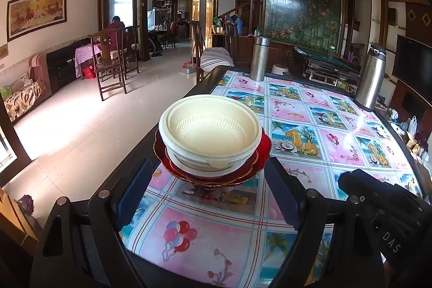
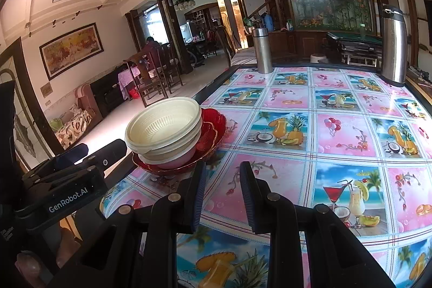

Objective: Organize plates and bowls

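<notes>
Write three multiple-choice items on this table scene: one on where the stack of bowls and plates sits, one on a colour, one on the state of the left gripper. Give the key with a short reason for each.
1. Where does the stack of bowls and plates stand?
A. near the table's left edge
B. between the two steel flasks
C. on a chair

2. What colour are the plates under the bowls?
A. blue
B. red
C. green

3. How is the left gripper?
A. shut on a plate
B. shut on a flask
C. open, holding nothing

Key:
1 A, the stack sits by the dark table border, with floor just beyond.
2 B, scalloped red rims show beneath the cream bowls.
3 C, its fingers stand wide apart short of the stack, with only tablecloth between them.
</notes>
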The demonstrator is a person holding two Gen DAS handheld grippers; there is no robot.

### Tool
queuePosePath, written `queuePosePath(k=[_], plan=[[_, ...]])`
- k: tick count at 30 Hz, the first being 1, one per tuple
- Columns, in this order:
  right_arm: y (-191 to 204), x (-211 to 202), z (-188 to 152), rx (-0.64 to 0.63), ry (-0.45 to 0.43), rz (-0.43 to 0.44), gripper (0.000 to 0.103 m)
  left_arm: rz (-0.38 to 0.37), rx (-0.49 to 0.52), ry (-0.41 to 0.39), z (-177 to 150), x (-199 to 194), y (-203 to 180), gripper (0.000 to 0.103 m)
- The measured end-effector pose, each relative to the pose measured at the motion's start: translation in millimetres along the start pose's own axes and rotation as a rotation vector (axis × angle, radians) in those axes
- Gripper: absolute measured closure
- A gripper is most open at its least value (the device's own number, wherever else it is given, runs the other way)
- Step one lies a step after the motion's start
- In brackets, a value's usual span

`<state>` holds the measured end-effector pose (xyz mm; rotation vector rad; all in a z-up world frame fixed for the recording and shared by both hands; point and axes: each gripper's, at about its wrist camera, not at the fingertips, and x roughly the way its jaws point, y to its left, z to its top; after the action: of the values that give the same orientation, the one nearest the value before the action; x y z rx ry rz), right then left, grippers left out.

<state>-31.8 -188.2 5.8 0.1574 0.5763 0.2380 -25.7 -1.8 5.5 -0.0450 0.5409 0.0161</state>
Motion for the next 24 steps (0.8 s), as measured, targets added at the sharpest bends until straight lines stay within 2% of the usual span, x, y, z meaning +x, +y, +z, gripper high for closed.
queuePosePath(k=[5,18,24], plan=[[3,0,-1,-0.005,0.002,-0.002,0.075,-0.014,-0.018,-0.003,1,-1,5,0.017],[31,4,7,-0.067,-0.011,0.02,0.075,0.073,-0.017,0.011,2,3,15,0.017],[30,7,7,-0.063,-0.003,0.018,0.075,0.064,-0.006,0.016,2,5,15,0.017]])
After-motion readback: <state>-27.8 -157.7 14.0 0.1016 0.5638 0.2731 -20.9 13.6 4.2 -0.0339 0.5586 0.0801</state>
